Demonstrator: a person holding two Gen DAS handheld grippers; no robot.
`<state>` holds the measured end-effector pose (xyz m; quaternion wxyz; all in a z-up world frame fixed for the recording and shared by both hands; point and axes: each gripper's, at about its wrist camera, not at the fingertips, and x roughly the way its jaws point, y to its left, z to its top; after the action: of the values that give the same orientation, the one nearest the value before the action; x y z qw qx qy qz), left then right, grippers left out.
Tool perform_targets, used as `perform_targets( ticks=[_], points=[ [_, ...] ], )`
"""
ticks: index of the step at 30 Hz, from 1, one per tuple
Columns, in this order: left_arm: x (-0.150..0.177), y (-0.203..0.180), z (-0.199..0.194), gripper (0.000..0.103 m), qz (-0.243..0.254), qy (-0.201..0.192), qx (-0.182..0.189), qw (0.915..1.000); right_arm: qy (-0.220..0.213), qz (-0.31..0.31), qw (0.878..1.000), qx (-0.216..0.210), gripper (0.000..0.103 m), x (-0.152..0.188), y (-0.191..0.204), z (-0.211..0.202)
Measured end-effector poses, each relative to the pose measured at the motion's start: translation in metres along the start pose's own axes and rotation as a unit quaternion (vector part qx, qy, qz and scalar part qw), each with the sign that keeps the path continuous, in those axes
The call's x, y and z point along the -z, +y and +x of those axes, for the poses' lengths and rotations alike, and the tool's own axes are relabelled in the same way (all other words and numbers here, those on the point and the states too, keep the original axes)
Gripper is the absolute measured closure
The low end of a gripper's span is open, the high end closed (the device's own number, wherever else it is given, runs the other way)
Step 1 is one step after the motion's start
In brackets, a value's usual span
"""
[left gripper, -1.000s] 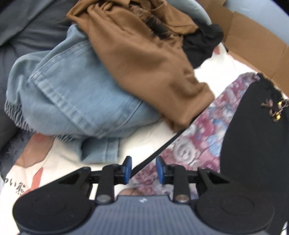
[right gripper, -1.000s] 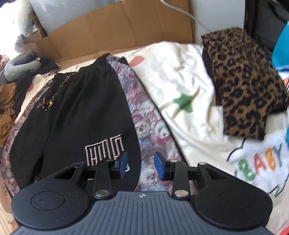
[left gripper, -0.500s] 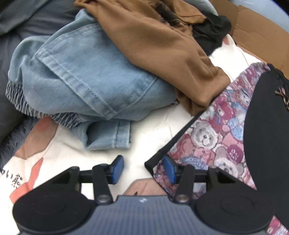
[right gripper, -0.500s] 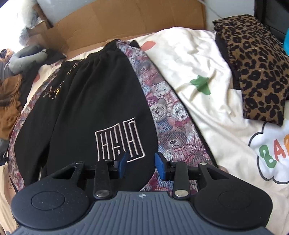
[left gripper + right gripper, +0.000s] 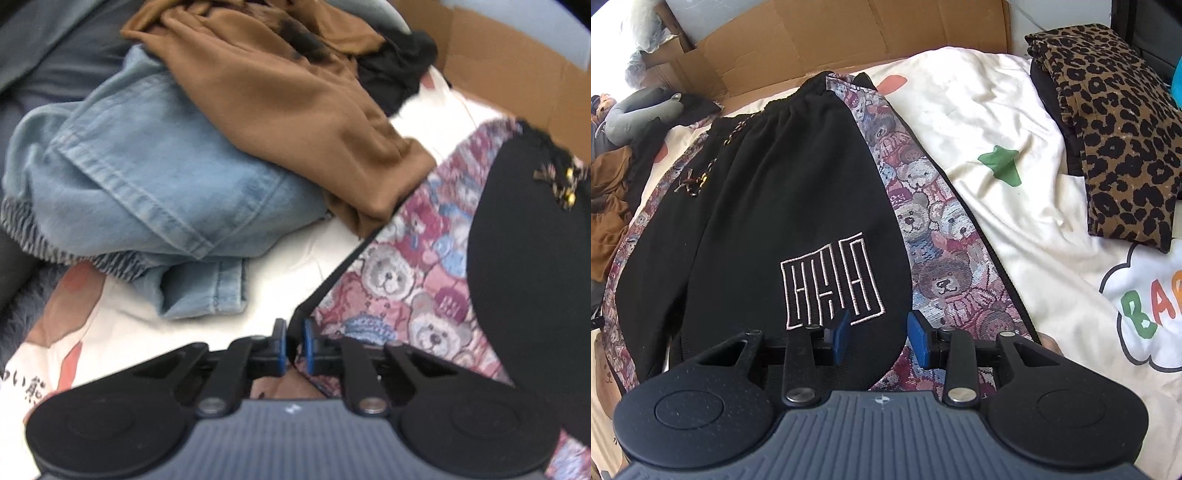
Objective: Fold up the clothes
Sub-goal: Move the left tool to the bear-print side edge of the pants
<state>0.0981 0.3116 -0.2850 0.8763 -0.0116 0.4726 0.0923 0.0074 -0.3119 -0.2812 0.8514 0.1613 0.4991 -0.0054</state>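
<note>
**Left gripper pinching the trouser edge, right gripper released**

Black trousers with teddy-bear side panels, spread flat on a cream printed bedsheet, waistband toward 12 o'clock. Left gripper clenched on the black piping at the trousers' left edge. Right gripper parted, poised over the hem, gripping nothing. Blue jeans and a brown garment heaped at 10 o'clock. Leopard-print garment at 2 o'clock. Cardboard at 12 o'clock.

A bed under a cream printed sheet; flattened brown cardboard stands along its far edge; bright daylight falls at upper left.
</note>
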Motion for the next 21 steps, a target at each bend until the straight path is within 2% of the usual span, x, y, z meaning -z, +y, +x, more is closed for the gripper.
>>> perform_targets(
  ticks=[3, 9, 11, 14, 16, 19, 21],
  points=[
    [-0.001, 0.003, -0.006, 0.093, -0.014, -0.009, 0.017, 0.9997, 0.001, 0.001, 1.000, 0.001, 0.062, 0.000, -0.001, 0.000],
    [0.004, 0.011, 0.008, 0.089, -0.053, 0.001, 0.048, 0.9974, 0.007, -0.004, 1.000, 0.003, 0.062, 0.002, 0.000, 0.001],
    [0.003, 0.012, 0.009, 0.083, -0.054, 0.000, 0.053, 0.9971, 0.010, -0.004, 1.000, 0.004, 0.062, 0.002, 0.001, 0.002],
    [0.001, 0.014, 0.012, 0.082, -0.049, -0.001, 0.062, 0.9969, 0.017, -0.010, 1.000, 0.006, 0.062, 0.002, 0.003, 0.004],
    [0.002, 0.018, 0.013, 0.085, -0.054, -0.001, 0.072, 0.9959, 0.025, -0.030, 0.999, 0.013, 0.062, -0.002, 0.008, 0.002],
    [0.001, 0.019, 0.013, 0.095, -0.050, 0.003, 0.079, 0.9956, 0.034, -0.064, 0.997, 0.016, 0.062, -0.009, 0.018, -0.005],
    [0.000, 0.019, 0.010, 0.097, -0.047, 0.004, 0.079, 0.9958, 0.038, -0.082, 0.996, 0.019, 0.062, -0.016, 0.028, -0.010]
  ],
)
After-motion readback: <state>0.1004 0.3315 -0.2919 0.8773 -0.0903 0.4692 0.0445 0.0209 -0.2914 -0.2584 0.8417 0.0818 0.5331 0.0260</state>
